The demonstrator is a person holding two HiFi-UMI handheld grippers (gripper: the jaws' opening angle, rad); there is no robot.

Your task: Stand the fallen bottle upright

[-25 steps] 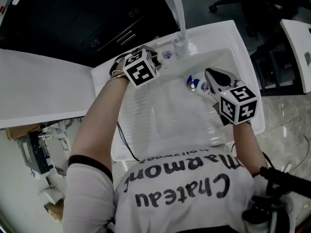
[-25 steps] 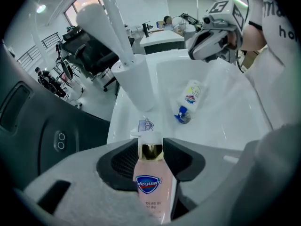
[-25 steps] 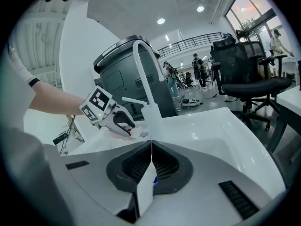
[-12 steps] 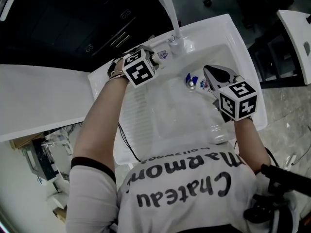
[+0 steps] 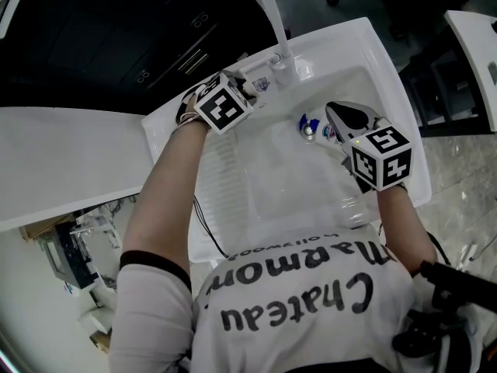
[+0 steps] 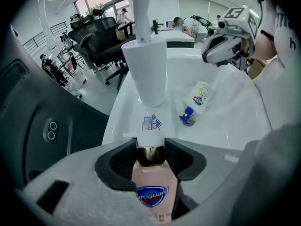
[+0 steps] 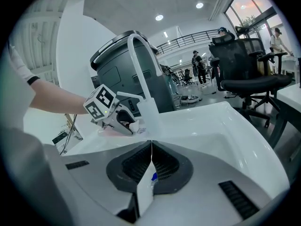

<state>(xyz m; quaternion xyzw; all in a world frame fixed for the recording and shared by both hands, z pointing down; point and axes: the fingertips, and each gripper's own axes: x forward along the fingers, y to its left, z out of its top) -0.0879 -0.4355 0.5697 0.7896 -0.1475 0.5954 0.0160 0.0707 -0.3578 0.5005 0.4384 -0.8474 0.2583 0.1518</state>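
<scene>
A pink soap bottle (image 6: 153, 192) with a gold collar and white pump lies low on the sink's back rim (image 5: 167, 123), pump end toward the faucet. My left gripper (image 6: 151, 148) reaches steeply down over it. Its jaws have just been opening, with the bottle between them and a dark gap on its right side. A white bottle (image 5: 317, 127) with a blue cap (image 6: 187, 119) lies on its side in the basin. My right gripper (image 5: 334, 113) hovers just above and beside that bottle, jaws meeting in a thin line (image 7: 151, 147), gripping nothing.
A tall white faucet (image 5: 272, 14) rises from the back rim between the two grippers. A blue-printed label (image 6: 151, 123) sits on the rim by its base. A white counter (image 5: 62, 154) adjoins the sink's left. Office chairs (image 7: 244, 65) stand beyond the sink.
The left gripper's marker cube has rolled slightly. Both hands have kept their places and the white bottle has not moved.
</scene>
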